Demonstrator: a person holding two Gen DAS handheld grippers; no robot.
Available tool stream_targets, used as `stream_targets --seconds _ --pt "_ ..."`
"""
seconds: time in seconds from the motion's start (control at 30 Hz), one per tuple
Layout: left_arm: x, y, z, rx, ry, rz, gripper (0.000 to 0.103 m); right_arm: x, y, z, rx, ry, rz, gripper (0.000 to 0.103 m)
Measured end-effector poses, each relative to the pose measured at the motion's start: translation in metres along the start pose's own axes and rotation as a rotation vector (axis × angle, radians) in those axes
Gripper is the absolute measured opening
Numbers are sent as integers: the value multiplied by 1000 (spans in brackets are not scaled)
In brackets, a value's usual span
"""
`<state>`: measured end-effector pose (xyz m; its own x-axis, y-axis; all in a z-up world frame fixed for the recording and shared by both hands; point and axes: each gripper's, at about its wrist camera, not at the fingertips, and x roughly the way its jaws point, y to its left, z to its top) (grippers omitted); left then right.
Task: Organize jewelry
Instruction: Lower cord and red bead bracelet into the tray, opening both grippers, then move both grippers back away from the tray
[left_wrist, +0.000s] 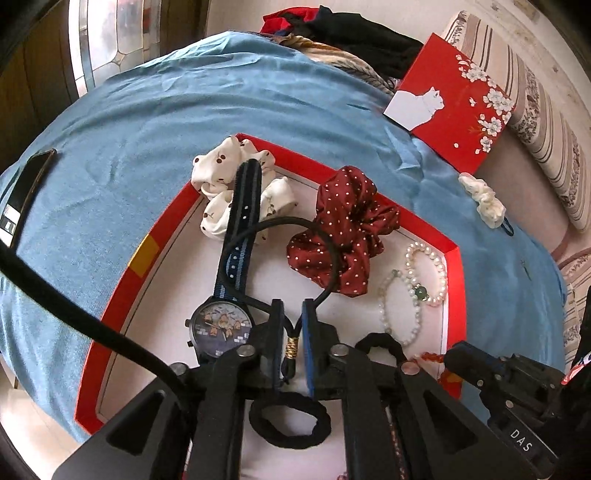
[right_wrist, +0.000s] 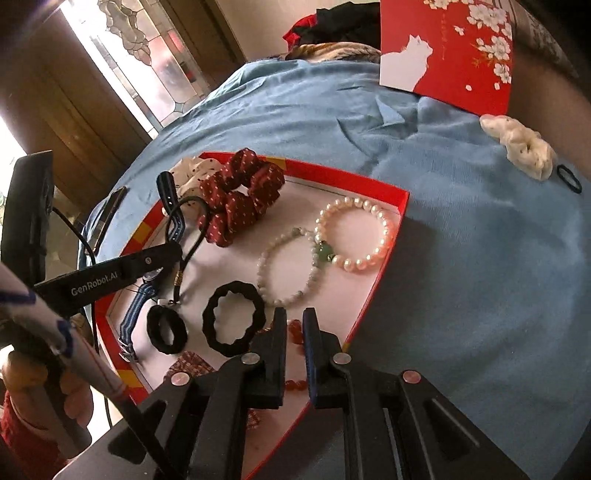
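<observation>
Black cord hair tie (left_wrist: 295, 236) hangs between left fingers (left_wrist: 277, 332).

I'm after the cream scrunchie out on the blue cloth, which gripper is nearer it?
Right. The right gripper is at the tray's near-right edge, on the cream scrunchie side; the left gripper is mid-tray by the watch.
</observation>
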<state>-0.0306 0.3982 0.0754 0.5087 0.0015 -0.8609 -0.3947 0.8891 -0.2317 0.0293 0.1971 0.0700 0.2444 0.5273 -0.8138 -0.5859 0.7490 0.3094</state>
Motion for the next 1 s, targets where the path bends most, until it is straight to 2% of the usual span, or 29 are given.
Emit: stream_targets --seconds 0.07,0.17,0.33,0.43,0.5,0.6,0.7,0.8,1.0 --pt "-9 -1 -1 5 -18 1 25 -7 3 1 -10 -13 -5 26" --pt "-28 -4 -6 21 -57 2 36 -22 7 -3 -42 -53 -22 33" --pt "-64 1 -24 13 -122 48 49 -48 -1 -19 -52 -90 -86 36" --pt "-84 10 -46 -62 -145 60 52 -48 -11 -30 -34 -67 -106 36" --pt "-94 12 -68 -129 -164 42 61 -42 -18 -36 6 -44 -95 36" --pt "-103 5 -100 -195 -189 38 62 -38 -24 -46 59 -26 -77 36" --pt "-105 -12 -127 -201 -232 65 63 -47 -28 -58 79 -36 -74 36" --pt "-104 -36 -144 -140 -248 81 63 -61 -38 -75 98 -47 -89 36" --pt "-104 -72 -174 -71 -258 74 66 -99 -80 -128 187 -87 -178 36"
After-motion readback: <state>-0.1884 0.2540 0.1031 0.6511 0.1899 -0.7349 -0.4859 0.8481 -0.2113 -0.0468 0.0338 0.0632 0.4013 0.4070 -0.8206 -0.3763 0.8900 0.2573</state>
